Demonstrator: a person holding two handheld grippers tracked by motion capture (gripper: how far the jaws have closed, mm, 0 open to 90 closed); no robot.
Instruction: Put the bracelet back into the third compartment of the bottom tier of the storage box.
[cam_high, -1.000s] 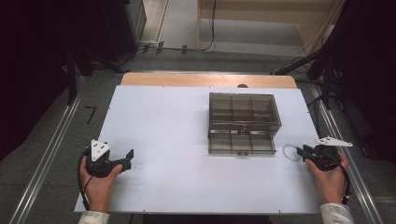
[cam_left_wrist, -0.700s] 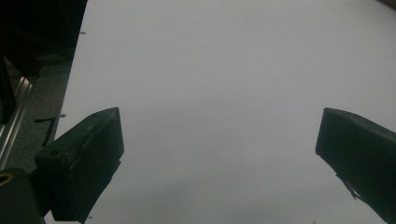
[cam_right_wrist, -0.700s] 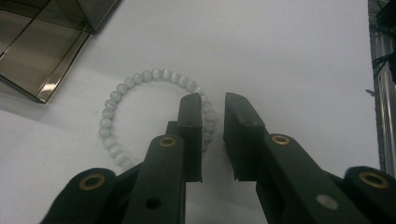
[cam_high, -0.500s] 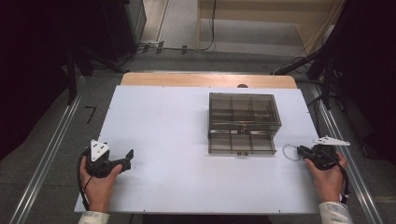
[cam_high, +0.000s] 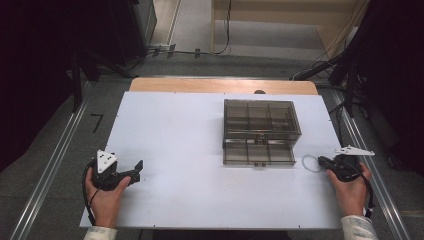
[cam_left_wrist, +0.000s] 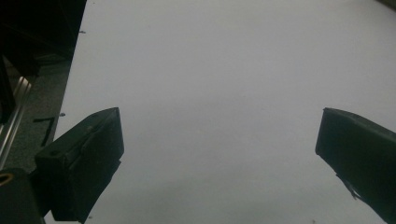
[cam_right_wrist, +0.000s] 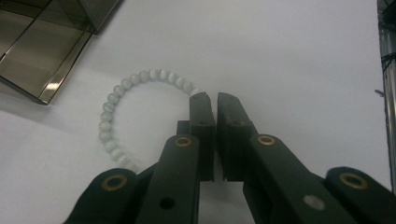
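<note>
Left gripper (cam_high: 134, 170) sits low on the white table (cam_high: 175, 130), jaws spread wide. The smoky drawer box (cam_high: 260, 131) stands mid-table. Just right of it, the pale bead bracelet (cam_right_wrist: 126, 102) lies flat, a round loop; right gripper (cam_right_wrist: 215, 100), jaws pressed together, sits at its rim.

Bead bracelet (cam_right_wrist: 122, 112): ring of pale, milky round beads, lying flat on the white table. Sits at about 4 o'clock from the smoky clear organizer box (cam_high: 260, 131), near its front right corner, apart from it. Loop roughly circular; its near-right arc is hidden.
</note>
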